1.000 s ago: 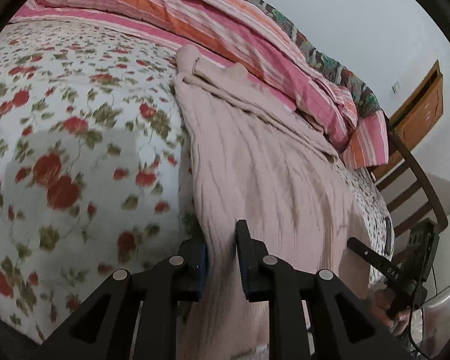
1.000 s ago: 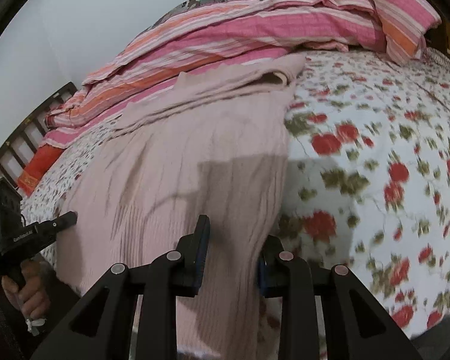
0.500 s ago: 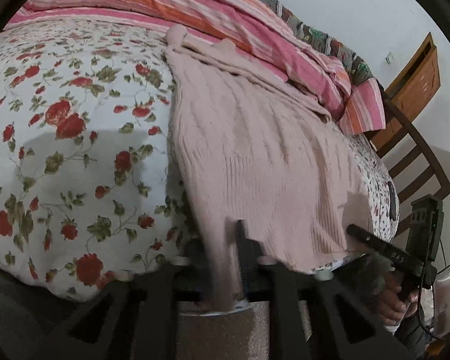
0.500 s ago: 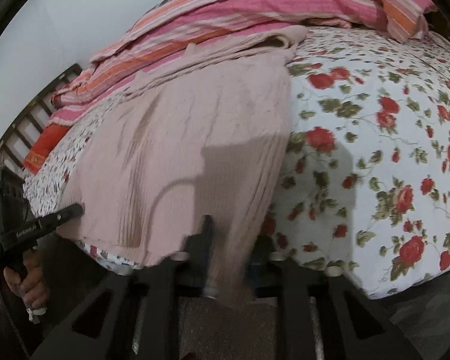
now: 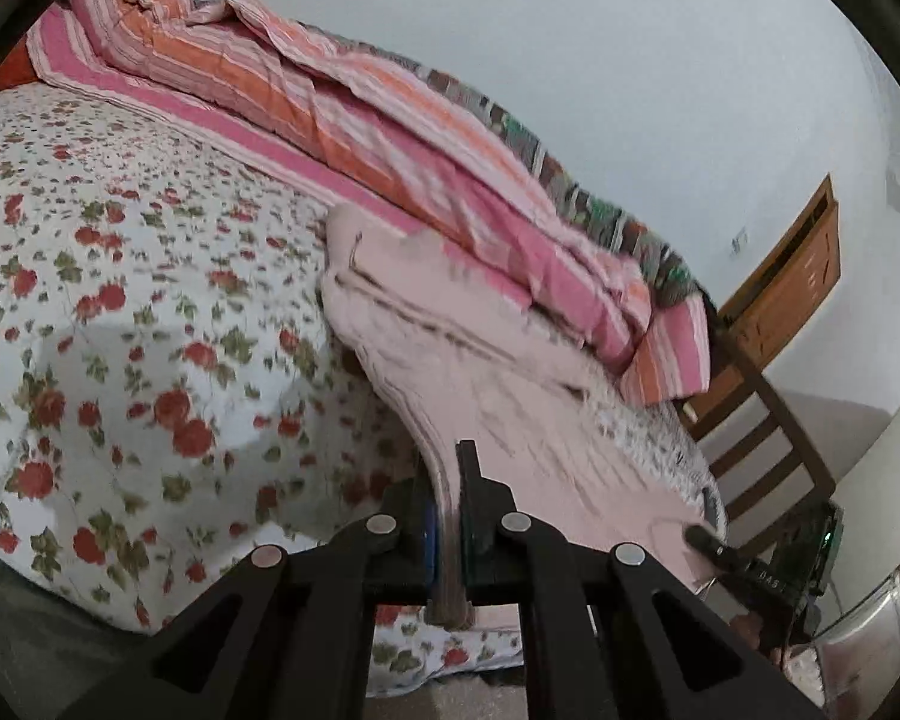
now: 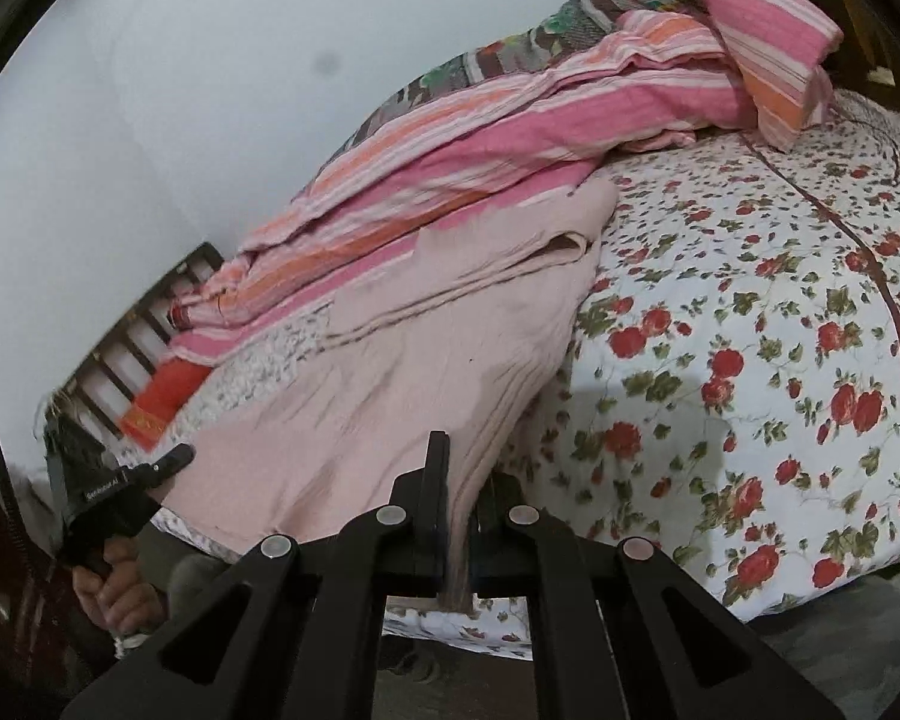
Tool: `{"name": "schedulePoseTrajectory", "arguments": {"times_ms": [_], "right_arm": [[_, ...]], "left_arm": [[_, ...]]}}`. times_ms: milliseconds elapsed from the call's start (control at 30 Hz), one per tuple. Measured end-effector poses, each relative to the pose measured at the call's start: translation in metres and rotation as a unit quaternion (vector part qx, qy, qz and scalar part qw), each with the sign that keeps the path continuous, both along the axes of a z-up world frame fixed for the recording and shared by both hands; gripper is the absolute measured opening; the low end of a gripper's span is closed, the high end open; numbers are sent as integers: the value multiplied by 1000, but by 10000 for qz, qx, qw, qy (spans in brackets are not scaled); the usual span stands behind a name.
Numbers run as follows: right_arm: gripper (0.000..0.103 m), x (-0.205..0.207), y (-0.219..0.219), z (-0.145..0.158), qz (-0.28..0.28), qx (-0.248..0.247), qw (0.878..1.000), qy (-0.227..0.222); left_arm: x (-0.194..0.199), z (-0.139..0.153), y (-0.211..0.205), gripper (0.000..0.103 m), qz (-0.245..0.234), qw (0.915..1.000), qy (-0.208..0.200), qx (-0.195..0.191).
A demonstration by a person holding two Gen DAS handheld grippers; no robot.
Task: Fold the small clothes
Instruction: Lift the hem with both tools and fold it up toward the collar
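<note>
A pale pink knit sweater [image 5: 450,330] [image 6: 426,354] lies lengthwise on the floral bed, its far end folded near the striped quilt. My left gripper [image 5: 447,516] is shut on the sweater's near left hem corner, which is lifted off the bed. My right gripper [image 6: 459,498] is shut on the near right hem corner, also raised. The hem stretches taut between the two grippers. In the left wrist view the right gripper [image 5: 744,564] shows at lower right; in the right wrist view the left gripper [image 6: 120,486] shows at lower left, held by a hand [image 6: 114,582].
A white bedsheet with red roses [image 5: 120,330] [image 6: 750,372] covers the mattress. A pink and orange striped quilt [image 5: 390,120] [image 6: 540,120] is heaped along the wall. A wooden footboard [image 5: 756,438] and a wooden cabinet [image 5: 792,288] stand at the right.
Both grippers closed on the sweater's near hem corners and lifted them off the bed edge. The cameras tilted up, showing more wall and quilt.
</note>
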State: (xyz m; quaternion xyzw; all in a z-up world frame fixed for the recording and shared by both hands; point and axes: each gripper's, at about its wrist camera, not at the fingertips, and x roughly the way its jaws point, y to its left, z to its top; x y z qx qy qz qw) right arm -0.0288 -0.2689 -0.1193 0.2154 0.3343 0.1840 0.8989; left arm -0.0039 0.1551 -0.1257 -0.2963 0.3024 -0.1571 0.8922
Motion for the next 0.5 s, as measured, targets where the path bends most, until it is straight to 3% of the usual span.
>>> {"name": "schedulePoseTrajectory", "arguments": {"times_ms": [67,233,400,500], "right_arm": [[5,3,-4,4,7,190,9998,-38],[5,11,-5,11,100,360,9991,-181],[5,34,-11,17,95,662,9976,-198],[5,55,-10,20,52,577,9982,-181]], "left_arm": [[1,2,4,6,-22,9999,-62,-138],[8,7,-5,6,-84,9996,-266,78],[39,9,2,6,-13,9998,-181,-14],[62,16,3,6,78,9999,-141,54]]}}
